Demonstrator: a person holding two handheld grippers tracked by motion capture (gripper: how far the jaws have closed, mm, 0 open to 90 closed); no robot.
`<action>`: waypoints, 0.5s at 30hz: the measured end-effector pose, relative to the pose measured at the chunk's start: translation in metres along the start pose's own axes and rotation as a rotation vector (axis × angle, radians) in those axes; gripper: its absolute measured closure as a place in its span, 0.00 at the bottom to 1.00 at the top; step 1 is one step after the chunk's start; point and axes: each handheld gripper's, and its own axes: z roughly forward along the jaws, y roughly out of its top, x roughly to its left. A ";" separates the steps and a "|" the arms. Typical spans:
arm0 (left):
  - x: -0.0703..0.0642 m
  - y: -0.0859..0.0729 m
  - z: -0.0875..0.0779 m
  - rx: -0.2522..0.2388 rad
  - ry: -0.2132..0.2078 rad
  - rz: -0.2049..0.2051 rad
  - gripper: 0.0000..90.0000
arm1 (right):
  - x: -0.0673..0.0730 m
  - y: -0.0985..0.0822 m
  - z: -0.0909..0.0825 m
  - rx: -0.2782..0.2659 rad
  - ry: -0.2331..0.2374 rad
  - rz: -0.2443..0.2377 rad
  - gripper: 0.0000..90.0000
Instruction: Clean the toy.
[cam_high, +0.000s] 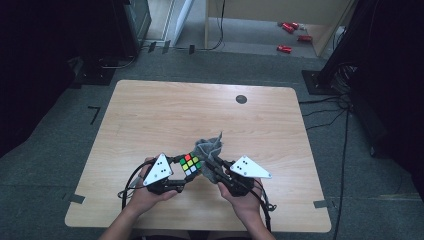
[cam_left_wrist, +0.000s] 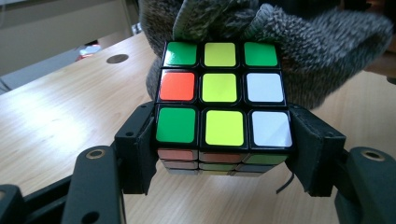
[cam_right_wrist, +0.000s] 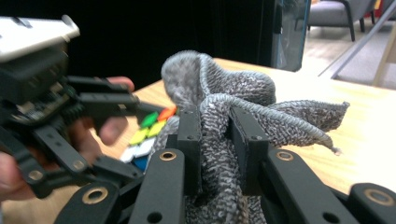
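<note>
In the high view, one light wooden table (cam_high: 150, 115) carries the work near its front edge: the left gripper (cam_high: 181, 176) holds a multicoloured plastic puzzle cube (cam_high: 190, 164), and the right gripper (cam_high: 210, 167) holds a crumpled grey knitted cloth (cam_high: 210, 146) directly against the cube's far right side. One dark round grommet (cam_high: 241, 99) sits in the tabletop well apart from the work, and several small red objects (cam_high: 290, 35) lie on the floor beyond the table. In the left gripper view, the left gripper (cam_left_wrist: 224, 140) has its jaws clamped on the two opposite sides of the puzzle cube (cam_left_wrist: 219, 93), gripping the row nearest the camera; the upper face shows nine stickers, counted as three green, three yellow, two white and one orange. The cloth (cam_left_wrist: 303, 42) lies bunched over the cube's far edge and touches it. In the right gripper view, the right gripper (cam_right_wrist: 217, 140) pinches a thick fold of the cloth (cam_right_wrist: 224, 93) tightly between its jaws, with loose tails spreading to the right; the left gripper (cam_right_wrist: 70, 107) and the cube (cam_right_wrist: 149, 130) appear at the left. The step in hand appears to be wiping the cube: keep the cube clamped square and steady, draw the cloth across one face at a time with light pressure, and keep the loose tails clear of the left jaws. Count: one cube, one cloth, two grippers.
</note>
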 end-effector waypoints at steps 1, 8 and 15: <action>0.001 0.000 -0.001 -0.002 -0.002 -0.009 0.38 | -0.002 -0.002 0.001 0.025 -0.032 -0.002 0.85; -0.003 -0.007 0.012 0.125 0.094 0.059 0.38 | 0.006 0.006 -0.003 -0.001 -0.062 -0.074 0.89; -0.005 -0.010 0.020 0.187 0.093 0.051 0.38 | 0.007 -0.006 0.010 0.083 -0.084 -0.101 0.90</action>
